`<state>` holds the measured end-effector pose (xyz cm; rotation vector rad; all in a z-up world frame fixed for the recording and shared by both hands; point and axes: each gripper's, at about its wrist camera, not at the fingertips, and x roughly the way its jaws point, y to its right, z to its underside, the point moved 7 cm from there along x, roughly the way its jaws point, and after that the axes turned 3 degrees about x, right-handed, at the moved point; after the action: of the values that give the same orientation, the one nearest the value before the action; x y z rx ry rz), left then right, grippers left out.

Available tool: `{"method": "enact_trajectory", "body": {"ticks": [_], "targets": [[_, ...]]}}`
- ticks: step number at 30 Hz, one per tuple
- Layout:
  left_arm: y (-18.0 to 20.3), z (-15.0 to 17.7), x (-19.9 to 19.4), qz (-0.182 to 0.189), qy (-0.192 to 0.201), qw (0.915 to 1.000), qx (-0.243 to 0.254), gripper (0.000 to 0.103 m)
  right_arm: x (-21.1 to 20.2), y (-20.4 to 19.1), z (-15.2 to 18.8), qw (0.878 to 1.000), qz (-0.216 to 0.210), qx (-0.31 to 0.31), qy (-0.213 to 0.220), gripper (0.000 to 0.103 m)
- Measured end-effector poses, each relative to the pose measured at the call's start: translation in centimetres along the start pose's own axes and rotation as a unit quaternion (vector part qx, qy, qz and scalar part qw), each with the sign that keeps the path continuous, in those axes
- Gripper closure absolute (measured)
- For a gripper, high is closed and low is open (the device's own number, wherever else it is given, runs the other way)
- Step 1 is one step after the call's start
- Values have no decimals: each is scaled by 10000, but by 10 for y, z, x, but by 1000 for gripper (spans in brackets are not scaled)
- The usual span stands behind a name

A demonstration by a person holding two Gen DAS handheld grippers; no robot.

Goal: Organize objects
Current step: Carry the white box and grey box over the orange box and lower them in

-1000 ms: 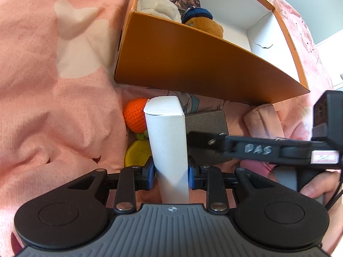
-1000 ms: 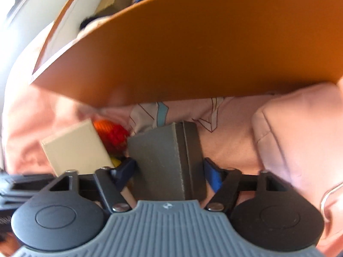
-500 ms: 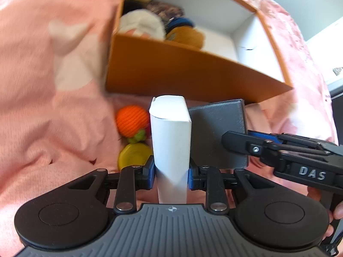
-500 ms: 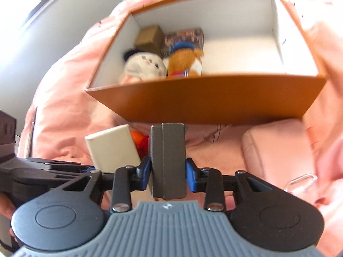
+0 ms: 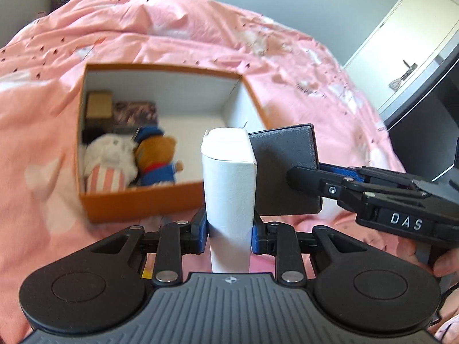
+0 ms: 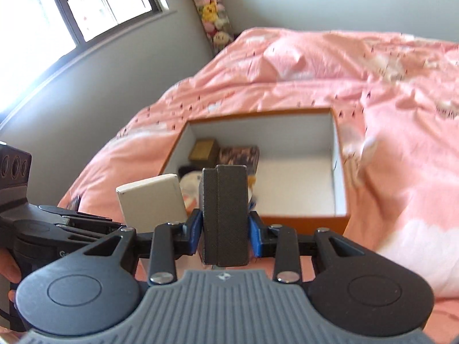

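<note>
Over a pink-quilted bed [image 5: 287, 66], left fingers [image 5: 200, 226] clamp a light, crushable white carton [image 5: 229, 189] low, right fingers [image 6: 254, 236] a stiff grey box [image 6: 223, 215], orange box [image 6: 338, 218] ahead.

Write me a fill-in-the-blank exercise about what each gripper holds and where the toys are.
1. The left gripper is shut on a ____ carton.
2. The right gripper is shut on a dark ____ box.
3. The teddy bear lies inside the ____ box on the pink blanket.

Missing words: white; grey; orange
</note>
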<state>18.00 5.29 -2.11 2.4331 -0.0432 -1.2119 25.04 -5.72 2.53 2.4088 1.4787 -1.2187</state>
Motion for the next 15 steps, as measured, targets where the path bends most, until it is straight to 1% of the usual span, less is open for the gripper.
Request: {"method": "enact_trajectory", "body": {"ticks": [4,7,9,11,15], "targets": [[4,-38,-9,227,285,9993,-24,71,-18,6,-30,9988,172,-73,444,67],[3,-68,-11,191,573,9982,-10,71,-26,15,-52,9969,285,-39,736,67],[-2,-85,-5,138,666,9977,-57,71,-25,24,-65,9952,417,5,885,67],[-8,-99,9,110,628,9979,-143,71,-20,33,-77,9935,561,56,992,67],[-21,-110,56,98,279,9990,-335,71,-2,53,-92,9917,732,197,1043,67]]}}
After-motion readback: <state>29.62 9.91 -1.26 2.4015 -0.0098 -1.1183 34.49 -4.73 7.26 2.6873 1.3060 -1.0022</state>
